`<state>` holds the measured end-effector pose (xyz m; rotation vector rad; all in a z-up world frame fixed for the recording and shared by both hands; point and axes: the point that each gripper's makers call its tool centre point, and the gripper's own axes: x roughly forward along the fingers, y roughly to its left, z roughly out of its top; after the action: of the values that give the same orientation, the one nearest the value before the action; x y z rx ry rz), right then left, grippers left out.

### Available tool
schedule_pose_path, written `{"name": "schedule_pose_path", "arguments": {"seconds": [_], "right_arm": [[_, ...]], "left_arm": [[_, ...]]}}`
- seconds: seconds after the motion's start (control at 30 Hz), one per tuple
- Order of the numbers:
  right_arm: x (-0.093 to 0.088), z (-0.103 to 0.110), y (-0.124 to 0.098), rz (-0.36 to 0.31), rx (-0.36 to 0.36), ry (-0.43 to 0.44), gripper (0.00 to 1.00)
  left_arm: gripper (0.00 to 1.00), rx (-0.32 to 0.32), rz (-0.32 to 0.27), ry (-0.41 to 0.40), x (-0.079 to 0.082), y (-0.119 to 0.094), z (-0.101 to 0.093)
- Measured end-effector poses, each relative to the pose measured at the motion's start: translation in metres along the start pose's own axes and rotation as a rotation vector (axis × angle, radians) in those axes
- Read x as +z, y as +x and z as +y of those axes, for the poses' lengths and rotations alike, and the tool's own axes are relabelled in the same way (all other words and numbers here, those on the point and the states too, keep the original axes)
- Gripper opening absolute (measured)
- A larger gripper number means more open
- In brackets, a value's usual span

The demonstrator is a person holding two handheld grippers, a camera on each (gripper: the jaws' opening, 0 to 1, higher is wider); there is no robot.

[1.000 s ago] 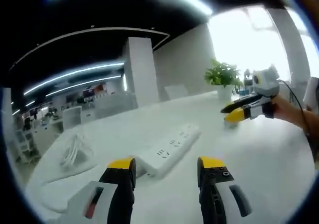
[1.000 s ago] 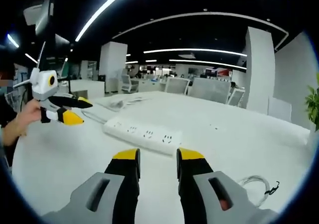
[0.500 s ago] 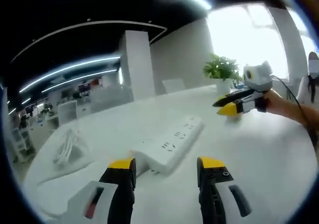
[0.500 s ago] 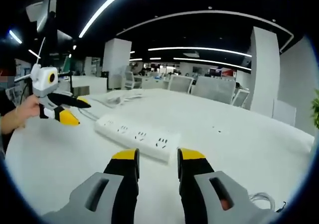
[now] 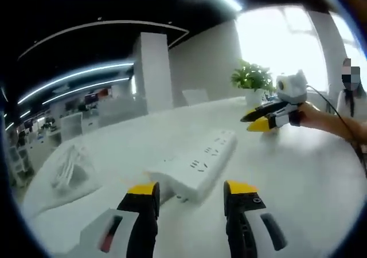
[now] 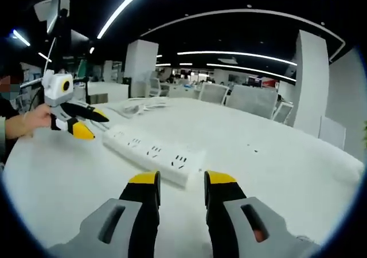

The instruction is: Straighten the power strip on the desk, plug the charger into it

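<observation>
Left gripper view: the near end of the power strip (image 5: 195,166) drops behind the yellow tips of the left claw (image 5: 188,190), so its end and any cord exit are hidden; the sockets read as small dark marks, shape unresolved. Strip is a long white plastic bar, rounded edges, lying flat and diagonal on the smooth white worktop (image 5: 298,183), just ahead of the left claw, whose jaws stand apart and hold nothing. Right claw (image 5: 252,119) enters from the right, held by a hand (image 5: 312,116) above the worktop beyond the strip's far end; its two yellow-tipped jaws are parted, nothing between them. A loose white cable bundle (image 5: 63,169) lies at far left, blurred. A leafy potted plant (image 5: 251,80) stands at the far edge against a blown-out window. Right gripper view: the same strip (image 6: 152,151) lies just beyond the right claw (image 6: 181,180), jaws spread, empty; three socket groups discernible. Left claw (image 6: 86,123) hovers by the strip's far end. The charger cannot be identified; white cable (image 6: 137,104) beyond is indistinct.
</observation>
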<state>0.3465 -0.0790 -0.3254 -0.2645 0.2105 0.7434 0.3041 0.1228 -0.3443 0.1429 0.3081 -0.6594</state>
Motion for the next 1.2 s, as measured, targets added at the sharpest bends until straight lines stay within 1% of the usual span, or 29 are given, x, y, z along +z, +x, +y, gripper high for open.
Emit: {"name": "schedule_pose_path", "arguments": {"seconds": [0.07,0.17,0.33,0.4,0.47,0.53,0.7,0.93,1.2], "right_arm": [[-0.001,0.0,0.003,0.001,0.008,-0.002,0.3],[-0.001,0.001,0.006,0.003,0.02,-0.027,0.3],[-0.002,0.002,0.009,0.016,0.027,-0.062,0.3],[-0.003,0.005,0.01,0.028,0.039,-0.072,0.3],[-0.005,0.005,0.012,0.04,0.035,-0.076,0.29],[-0.005,0.007,0.013,0.04,0.045,-0.068,0.29],[-0.011,0.006,0.02,0.103,0.045,-0.104,0.28],[-0.015,0.005,0.028,0.146,0.057,-0.105,0.26],[-0.016,0.006,0.032,0.154,0.066,-0.093,0.24]], "left_arm": [[0.45,-0.007,0.01,-0.002,-0.003,0.001,-0.001],[0.44,-0.018,0.015,0.013,-0.002,0.004,-0.001],[0.43,-0.047,0.018,-0.009,-0.003,0.006,-0.007],[0.43,-0.04,0.012,0.007,-0.001,0.007,-0.008],[0.43,-0.036,0.017,0.028,0.0,0.006,-0.009],[0.43,-0.038,0.026,0.031,-0.003,0.005,-0.013],[0.43,-0.04,0.034,0.026,-0.006,0.006,-0.015],[0.41,-0.045,0.038,0.01,-0.007,0.01,-0.015],[0.4,-0.046,0.034,-0.007,-0.007,0.011,-0.016]]}}
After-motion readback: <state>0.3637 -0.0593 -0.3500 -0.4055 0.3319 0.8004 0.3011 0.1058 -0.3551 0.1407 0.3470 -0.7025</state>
